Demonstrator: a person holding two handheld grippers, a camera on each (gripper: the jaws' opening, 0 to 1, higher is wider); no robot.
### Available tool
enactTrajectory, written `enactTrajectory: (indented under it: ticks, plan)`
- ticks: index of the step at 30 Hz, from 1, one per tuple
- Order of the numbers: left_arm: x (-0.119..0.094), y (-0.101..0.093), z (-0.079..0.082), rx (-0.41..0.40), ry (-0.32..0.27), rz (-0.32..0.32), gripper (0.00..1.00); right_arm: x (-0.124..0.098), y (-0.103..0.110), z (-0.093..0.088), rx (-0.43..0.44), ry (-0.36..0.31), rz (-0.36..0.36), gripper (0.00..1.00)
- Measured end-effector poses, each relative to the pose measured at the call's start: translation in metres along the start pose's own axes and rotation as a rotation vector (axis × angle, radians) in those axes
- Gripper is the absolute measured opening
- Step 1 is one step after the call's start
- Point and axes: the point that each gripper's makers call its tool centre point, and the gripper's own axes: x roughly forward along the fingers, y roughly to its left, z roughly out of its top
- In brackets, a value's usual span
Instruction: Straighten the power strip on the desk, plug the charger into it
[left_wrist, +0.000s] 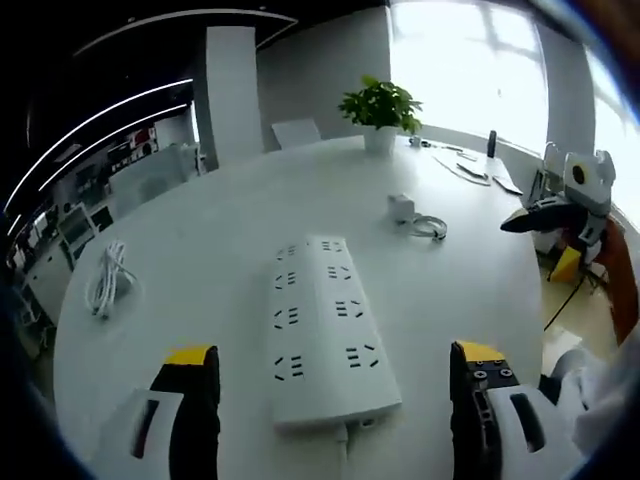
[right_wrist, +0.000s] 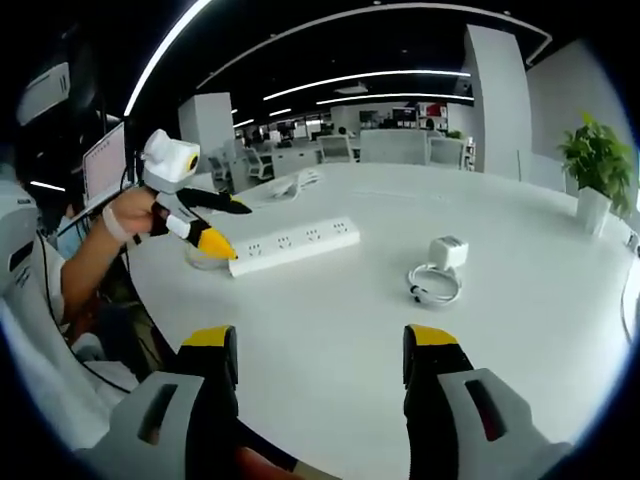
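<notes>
Spread wide, left gripper (left_wrist: 335, 375) over near desk (left_wrist: 200, 230) edge, straddling power strip (left_wrist: 325, 325) end w/o touching. Right gripper (right_wrist: 320, 355) spread, empty. Charger (right_wrist: 447, 252) mid-desk.

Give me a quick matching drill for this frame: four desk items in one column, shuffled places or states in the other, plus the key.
Things:
1. power strip
2. charger
3. potted plant
4. loose white cable

Places or states:
A. far edge of the desk, near the window
B. lying apart by the desk's left edge in the left gripper view
C. flat on the desk, nothing plugged in, between the left gripper's open jaws
D. unplugged, resting beside its coiled cord

Pairs: 1-C, 2-D, 3-A, 4-B
</notes>
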Motion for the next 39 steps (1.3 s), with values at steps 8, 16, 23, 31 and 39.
enactTrajectory:
  ticks: [8,16,23,31,39]
  plan:
    - [0.023,0.012,-0.008,0.014,0.087,0.009,0.91,0.001,-0.004,0.000,-0.001,0.000,0.000,0.66]
    - [0.039,0.015,-0.017,-0.008,0.144,0.019,0.88,0.001,-0.004,-0.002,0.010,-0.007,0.007,0.66]
    - [0.046,0.009,-0.020,-0.019,0.168,0.001,0.84,0.000,-0.005,-0.006,0.022,-0.011,0.013,0.66]
    - [0.046,0.001,-0.021,-0.010,0.180,-0.032,0.74,-0.002,-0.007,-0.010,0.029,-0.013,0.017,0.66]
    - [0.047,0.002,-0.022,-0.027,0.186,-0.028,0.74,-0.004,-0.008,-0.013,0.038,-0.027,0.031,0.66]
